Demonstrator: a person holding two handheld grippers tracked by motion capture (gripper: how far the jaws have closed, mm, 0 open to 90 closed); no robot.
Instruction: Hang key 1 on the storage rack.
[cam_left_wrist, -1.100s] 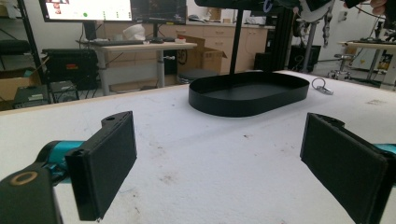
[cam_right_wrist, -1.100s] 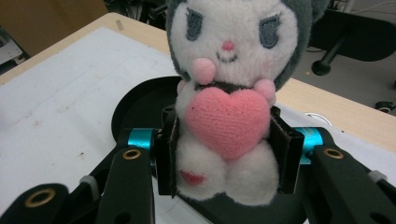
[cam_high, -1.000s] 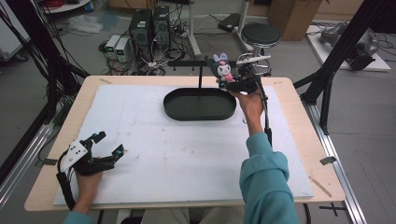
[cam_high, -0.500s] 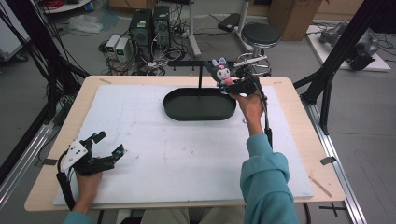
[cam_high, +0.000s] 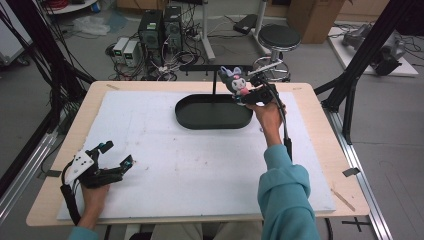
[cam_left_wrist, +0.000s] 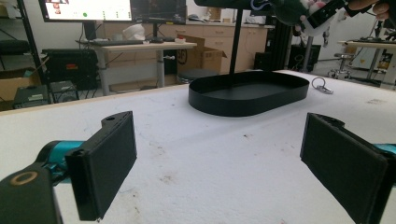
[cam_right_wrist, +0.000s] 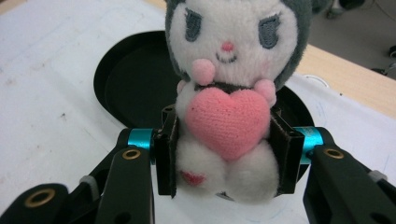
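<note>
The right hand-held gripper (cam_right_wrist: 224, 154) gripped the plush (cam_right_wrist: 229, 93) upright by its waist, its pads pressing both sides, above the tray's (cam_high: 200, 117) right rim beside the black stand (cam_high: 215, 80). The left hand-held gripper (cam_high: 116, 155) rested open, well apart from the tray, so the right hand was nearer.

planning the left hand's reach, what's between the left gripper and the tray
Bare white table between left gripper and tray, clearest in the high view.
</note>
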